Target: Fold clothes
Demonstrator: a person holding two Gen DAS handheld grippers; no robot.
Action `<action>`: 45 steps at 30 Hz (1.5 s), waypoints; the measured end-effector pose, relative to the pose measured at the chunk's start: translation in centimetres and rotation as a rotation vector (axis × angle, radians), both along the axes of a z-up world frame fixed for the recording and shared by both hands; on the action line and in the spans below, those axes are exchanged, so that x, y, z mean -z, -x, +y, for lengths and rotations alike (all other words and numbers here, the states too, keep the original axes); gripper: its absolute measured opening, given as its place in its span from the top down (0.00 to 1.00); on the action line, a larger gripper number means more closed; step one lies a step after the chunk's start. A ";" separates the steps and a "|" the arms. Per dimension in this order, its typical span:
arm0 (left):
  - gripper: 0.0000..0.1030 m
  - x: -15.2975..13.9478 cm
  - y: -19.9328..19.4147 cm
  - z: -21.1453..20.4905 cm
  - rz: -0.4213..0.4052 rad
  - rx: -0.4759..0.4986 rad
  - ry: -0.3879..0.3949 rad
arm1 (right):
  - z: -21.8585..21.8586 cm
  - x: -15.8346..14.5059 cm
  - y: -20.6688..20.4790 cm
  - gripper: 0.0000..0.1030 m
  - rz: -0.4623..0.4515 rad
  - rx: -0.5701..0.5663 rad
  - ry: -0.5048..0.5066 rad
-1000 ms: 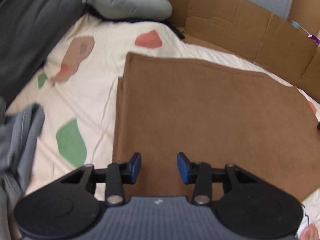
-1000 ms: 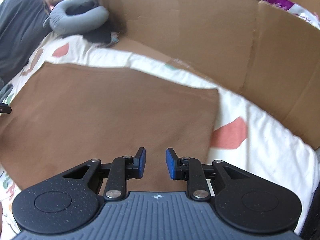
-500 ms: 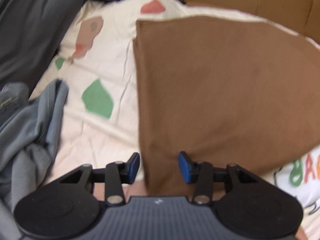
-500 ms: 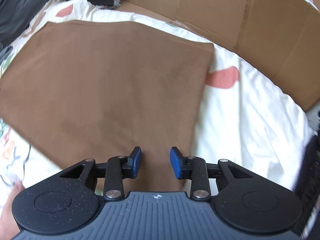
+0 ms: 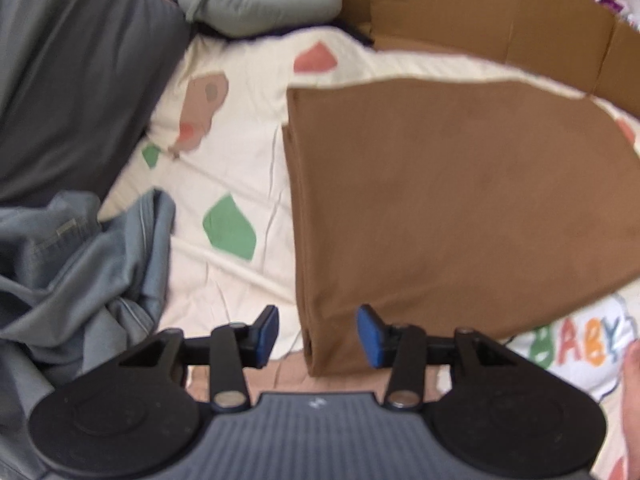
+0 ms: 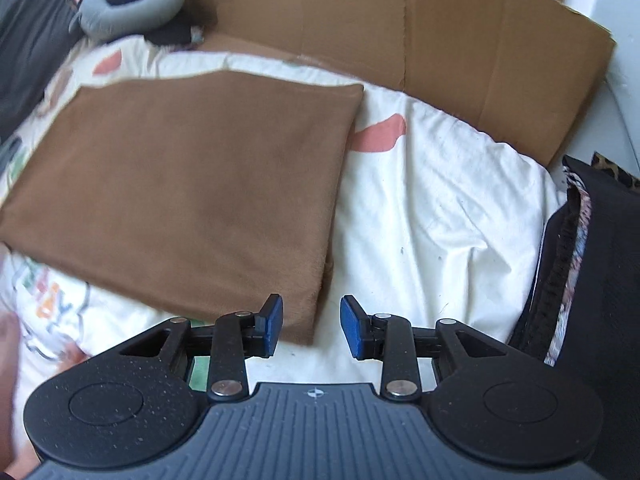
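A folded brown cloth [image 5: 460, 200] lies flat on a cream bedsheet [image 5: 240, 152] printed with coloured shapes. Its far right corner is cut off in the left wrist view, and motion blur softens its edges. The left gripper [image 5: 318, 330] hovers with jaws apart over the cloth's near left corner, holding nothing. The right gripper [image 6: 311, 326] hovers parted at the near right corner, also holding nothing. Left of the cloth lies crumpled grey clothing [image 5: 72, 272]. A cardboard wall [image 6: 400, 28] stands behind the cloth. A grey neck pillow [image 6: 128, 12] lies at the cloth's far left.
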State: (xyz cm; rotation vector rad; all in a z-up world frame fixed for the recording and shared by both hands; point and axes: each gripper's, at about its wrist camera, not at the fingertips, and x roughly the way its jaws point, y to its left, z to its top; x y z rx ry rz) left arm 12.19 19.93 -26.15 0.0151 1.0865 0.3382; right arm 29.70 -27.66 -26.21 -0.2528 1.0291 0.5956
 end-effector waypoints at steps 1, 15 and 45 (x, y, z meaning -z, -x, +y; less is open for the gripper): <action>0.47 -0.4 0.0 -0.1 -0.002 -0.005 -0.002 | 0.0 -0.3 0.1 0.63 0.003 0.012 -0.009; 0.39 -1.2 -3.0 -6.4 -0.041 0.094 0.044 | 1.5 -0.8 1.5 0.59 -0.020 0.091 -0.072; 0.40 7.7 -6.0 -15.2 -0.086 0.197 0.228 | 2.8 6.4 3.3 0.53 -0.111 0.048 -0.059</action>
